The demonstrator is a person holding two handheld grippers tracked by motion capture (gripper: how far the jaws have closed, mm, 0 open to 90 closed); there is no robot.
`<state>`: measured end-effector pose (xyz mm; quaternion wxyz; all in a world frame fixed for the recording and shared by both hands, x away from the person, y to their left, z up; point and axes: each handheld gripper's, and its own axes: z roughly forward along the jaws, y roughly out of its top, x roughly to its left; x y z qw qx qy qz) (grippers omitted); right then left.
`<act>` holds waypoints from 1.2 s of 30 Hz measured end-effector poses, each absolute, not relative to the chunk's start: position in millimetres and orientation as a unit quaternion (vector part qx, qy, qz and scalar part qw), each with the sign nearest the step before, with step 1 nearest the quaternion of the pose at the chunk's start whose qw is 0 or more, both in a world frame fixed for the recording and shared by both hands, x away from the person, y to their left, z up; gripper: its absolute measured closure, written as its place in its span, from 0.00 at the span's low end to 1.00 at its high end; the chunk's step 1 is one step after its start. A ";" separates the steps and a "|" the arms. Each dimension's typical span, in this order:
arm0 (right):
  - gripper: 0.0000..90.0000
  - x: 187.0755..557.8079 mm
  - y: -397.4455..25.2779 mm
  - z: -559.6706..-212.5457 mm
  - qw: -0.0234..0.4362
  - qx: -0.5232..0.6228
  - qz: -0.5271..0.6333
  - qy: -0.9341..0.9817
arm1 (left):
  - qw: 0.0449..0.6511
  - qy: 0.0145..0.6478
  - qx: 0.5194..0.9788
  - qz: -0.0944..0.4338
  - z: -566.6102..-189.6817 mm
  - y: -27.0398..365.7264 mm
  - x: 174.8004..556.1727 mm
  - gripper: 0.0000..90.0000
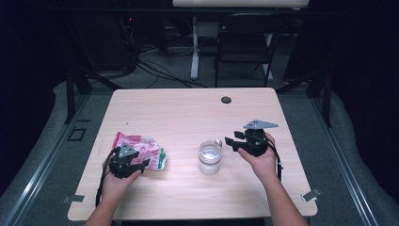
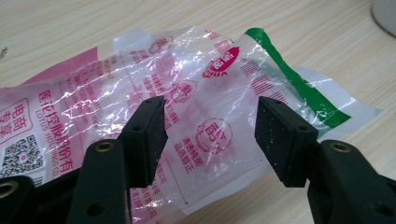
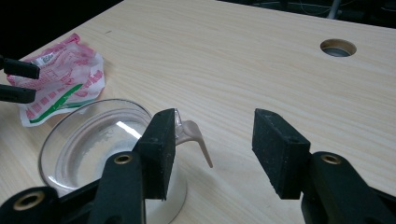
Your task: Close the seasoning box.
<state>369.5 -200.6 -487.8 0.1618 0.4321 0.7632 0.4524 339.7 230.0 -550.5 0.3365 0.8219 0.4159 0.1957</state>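
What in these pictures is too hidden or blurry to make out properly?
- Plastic bag, left gripper view: its near part is hidden behind the left gripper; its contents are unclear through the crinkled film.
- Glass jar, right gripper view: the right gripper covers its near wall.
- Bag print, high view: too small to read.

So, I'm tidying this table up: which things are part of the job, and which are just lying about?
In the job:
- plastic packet, ahead of the open left gripper
- glass jar, beside the open right gripper

Lying about:
- folding chair
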 end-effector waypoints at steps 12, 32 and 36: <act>0.55 371.7 -201.1 -492.6 0.160 0.437 0.447 0.764 | 0.330 0.404 0.830 0.198 -552.3 224.1 339.2 0.49; 0.54 372.6 -200.9 -495.6 0.159 0.440 0.443 0.765 | 0.337 0.403 0.826 0.205 -550.5 224.0 338.3 0.48; 0.54 373.1 -201.4 -496.3 0.159 0.442 0.442 0.764 | 0.344 0.401 0.823 0.208 -548.8 225.0 337.3 0.48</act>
